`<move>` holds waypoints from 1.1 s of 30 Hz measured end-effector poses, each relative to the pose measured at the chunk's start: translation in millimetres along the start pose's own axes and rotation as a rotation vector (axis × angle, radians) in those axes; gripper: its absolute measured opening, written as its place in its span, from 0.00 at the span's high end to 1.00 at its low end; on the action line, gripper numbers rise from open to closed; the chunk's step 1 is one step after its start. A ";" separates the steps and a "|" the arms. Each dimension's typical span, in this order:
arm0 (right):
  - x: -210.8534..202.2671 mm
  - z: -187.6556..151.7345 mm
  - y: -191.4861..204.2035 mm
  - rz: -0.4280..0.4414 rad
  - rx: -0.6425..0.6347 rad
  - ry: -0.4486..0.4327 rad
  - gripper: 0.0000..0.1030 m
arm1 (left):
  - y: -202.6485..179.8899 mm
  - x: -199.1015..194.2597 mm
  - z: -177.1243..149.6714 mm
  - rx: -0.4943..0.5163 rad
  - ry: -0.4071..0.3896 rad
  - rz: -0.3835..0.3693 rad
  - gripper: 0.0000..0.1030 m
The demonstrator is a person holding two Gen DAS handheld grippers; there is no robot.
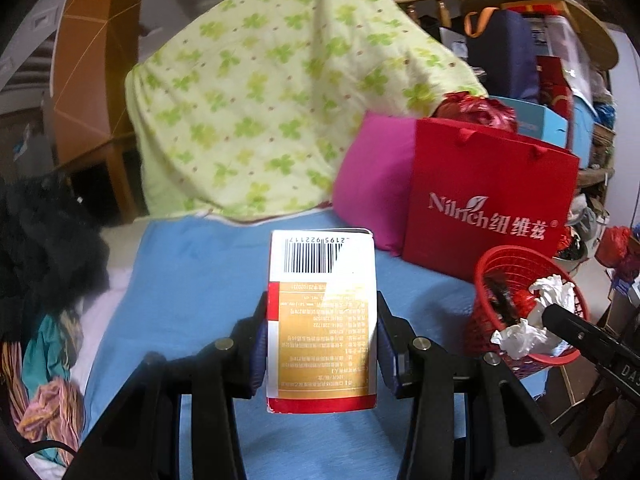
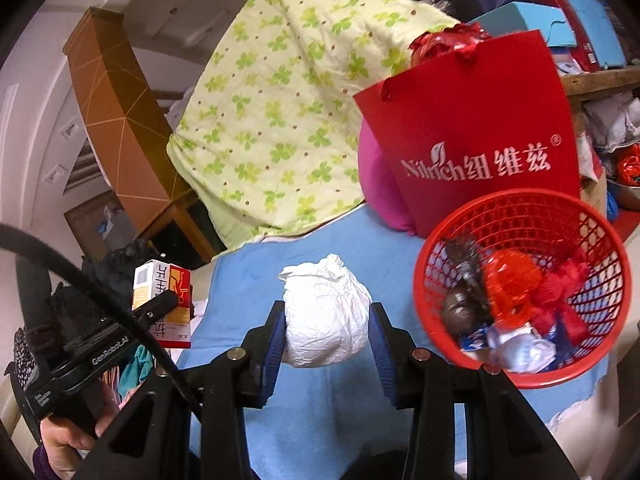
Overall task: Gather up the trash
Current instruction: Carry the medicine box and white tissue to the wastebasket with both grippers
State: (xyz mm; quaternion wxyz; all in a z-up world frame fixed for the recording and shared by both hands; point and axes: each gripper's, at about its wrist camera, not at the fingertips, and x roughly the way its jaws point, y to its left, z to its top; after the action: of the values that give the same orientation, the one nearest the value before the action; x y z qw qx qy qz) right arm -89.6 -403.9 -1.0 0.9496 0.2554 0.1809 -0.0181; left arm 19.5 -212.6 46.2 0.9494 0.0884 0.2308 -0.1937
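1. Nearest my left lens, the left claw (image 1: 322, 334) is clamped on a small white, gold and red cardboard carton (image 1: 322, 320) with a barcode at its far end. The blue pads press its two long sides and it stands lifted above the blue bed sheet (image 1: 192, 280).
2. The right claw (image 2: 326, 334) is closed on a crumpled white paper wad (image 2: 326, 320), squeezed between both pads and also clear of the sheet.
3. The round red plastic mesh basket (image 2: 524, 288), already holding red wrappers and white paper, sits ahead and to the right of the right claw, and further right of the left claw.
4. Risk, as I judge it: the carton is gripped only around its near half, so a quick swing toward the basket could pivot it out of the pads.
5. The wad is soft; a loosened squeeze before I'm over the rim would drop it on the sheet.
6. The basket is light and sits near the bed edge, so a claw knocking its rim could tip it off.
7. The red paper gift bag (image 2: 480, 140) stands just behind the basket; overreaching could topple it.
8. Both claws heading for one opening may collide.
9. Pose: both claws point forward and somewhat downward; in the right view a hand (image 2: 68, 448) grips the left tool's handle at lower left.
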 end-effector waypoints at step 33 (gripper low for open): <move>-55.4 21.0 -69.0 -0.094 0.063 -0.127 0.57 | -120.3 16.7 11.4 0.177 0.024 -0.161 0.54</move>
State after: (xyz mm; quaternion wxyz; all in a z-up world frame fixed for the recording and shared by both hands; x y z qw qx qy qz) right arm -143.1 -477.4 2.4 0.9488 0.2747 0.1313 -0.0845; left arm -11.4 -330.3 39.0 0.9164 0.1555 0.2305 -0.2880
